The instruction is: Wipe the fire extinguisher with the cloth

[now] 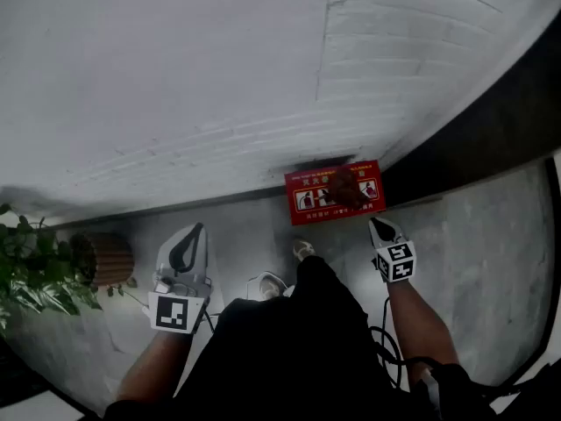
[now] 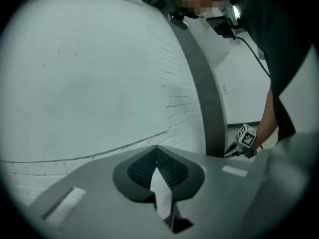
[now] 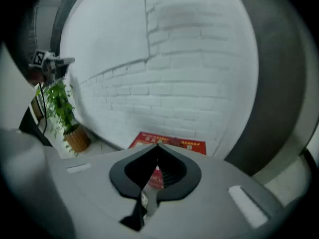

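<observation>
2 closed, empty: left hand-held gripper, right hand-held gripper; rect. red box.

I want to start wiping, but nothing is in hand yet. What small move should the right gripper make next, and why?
Probably open the right gripper and lower it toward the dark crumpled lump, perhaps the cloth, on the red box. Its jaws are shut on nothing, it points down at that box, and the left gripper is also shut and empty.
</observation>
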